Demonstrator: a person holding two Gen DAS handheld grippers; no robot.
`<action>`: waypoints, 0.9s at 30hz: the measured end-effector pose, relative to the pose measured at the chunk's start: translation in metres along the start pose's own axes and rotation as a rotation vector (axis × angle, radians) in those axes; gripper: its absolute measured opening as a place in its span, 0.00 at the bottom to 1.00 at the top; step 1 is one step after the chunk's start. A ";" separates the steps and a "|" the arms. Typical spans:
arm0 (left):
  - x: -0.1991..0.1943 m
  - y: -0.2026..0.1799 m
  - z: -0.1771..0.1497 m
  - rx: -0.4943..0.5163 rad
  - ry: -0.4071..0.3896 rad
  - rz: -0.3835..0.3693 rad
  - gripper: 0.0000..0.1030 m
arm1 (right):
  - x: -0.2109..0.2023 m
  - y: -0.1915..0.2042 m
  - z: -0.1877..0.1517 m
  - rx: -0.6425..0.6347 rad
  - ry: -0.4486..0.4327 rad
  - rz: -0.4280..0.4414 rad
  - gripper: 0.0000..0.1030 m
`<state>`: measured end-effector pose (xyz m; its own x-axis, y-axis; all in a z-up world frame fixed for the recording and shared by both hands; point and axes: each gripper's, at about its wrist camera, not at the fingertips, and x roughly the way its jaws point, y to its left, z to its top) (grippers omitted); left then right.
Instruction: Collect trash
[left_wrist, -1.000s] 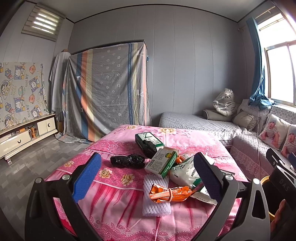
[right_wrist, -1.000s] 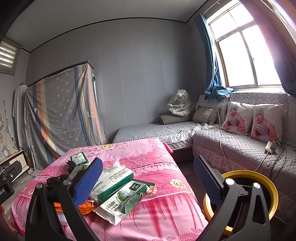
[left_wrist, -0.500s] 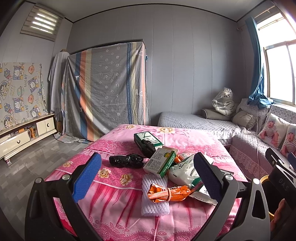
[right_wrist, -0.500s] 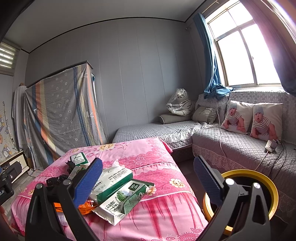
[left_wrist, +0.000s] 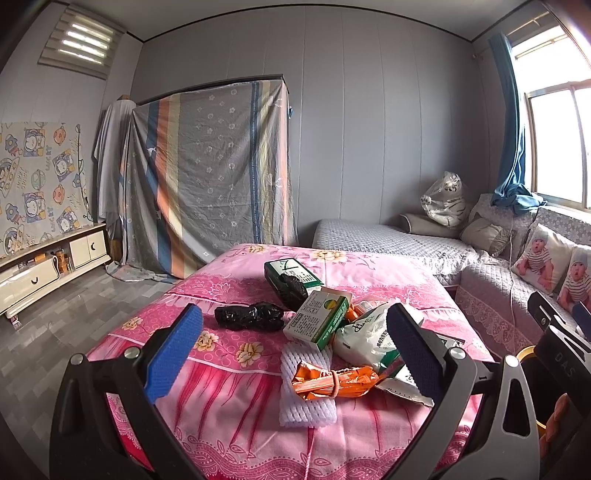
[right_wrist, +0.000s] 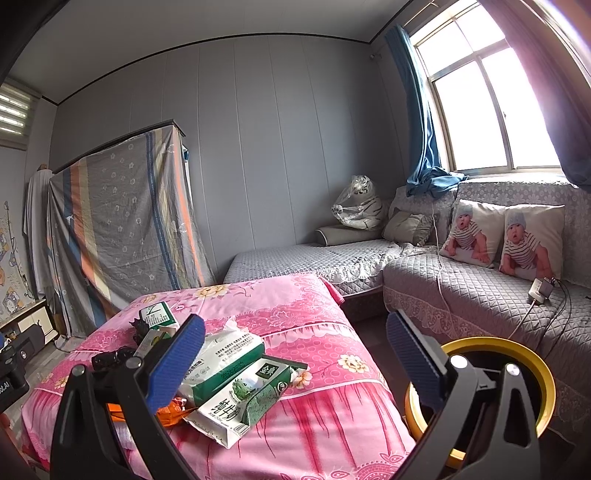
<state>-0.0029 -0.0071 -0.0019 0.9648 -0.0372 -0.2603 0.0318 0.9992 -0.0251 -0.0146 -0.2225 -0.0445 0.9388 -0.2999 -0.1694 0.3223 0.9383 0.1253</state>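
Left claw (left_wrist: 293, 349) held level above the near edge of a pink floral tabletop (left_wrist: 229, 417), fingers spread wide with nothing between the blue pads (left_wrist: 173, 352). Right claw (right_wrist: 295, 358) likewise spread wide and empty, poised over the tabletop's right corner, one pad over the litter and the other over a yellow-rimmed bin (right_wrist: 498, 343) standing on the floor just beside the tabletop. Trash heaped mid-tabletop: orange wrapper (left_wrist: 332, 382) lying on a white foam net (left_wrist: 306, 410), a green-and-white carton (left_wrist: 317, 319) propped on the pile, a black crumpled bag (left_wrist: 249, 315) off to the left, a second green box (left_wrist: 291, 271) at the far end with another dark bag against it, and a white pouch (left_wrist: 364, 334) to the right. From the left wrist only: foam net, full spread of the black bag, a low cabinet (left_wrist: 44, 269) along the left wall, and part of the other tool with a fingertip at the right margin. From the right wrist only: whole bin opening, a green-and-white milk pouch (right_wrist: 240, 402) at the front of the heap, a tissue pack (right_wrist: 221, 358) above it, and a grey sofa (right_wrist: 461, 288) with two printed cushions. Compared with a second earlier, both views almost unaltered, the left one shifted very slightly so the heap sits marginally further left; claw spread unchanged.
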 end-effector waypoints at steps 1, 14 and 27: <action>0.000 0.000 0.000 0.000 0.001 0.000 0.93 | 0.000 0.000 0.000 -0.001 -0.001 -0.001 0.92; 0.000 -0.002 -0.002 0.004 0.008 -0.012 0.93 | 0.001 0.001 -0.001 0.001 -0.001 -0.003 0.92; -0.004 0.002 -0.007 -0.027 0.009 -0.110 0.93 | 0.010 -0.014 0.008 0.037 0.003 -0.019 0.92</action>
<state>-0.0089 -0.0054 -0.0074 0.9535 -0.1466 -0.2632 0.1298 0.9883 -0.0802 -0.0092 -0.2402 -0.0397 0.9322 -0.3170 -0.1747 0.3443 0.9255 0.1578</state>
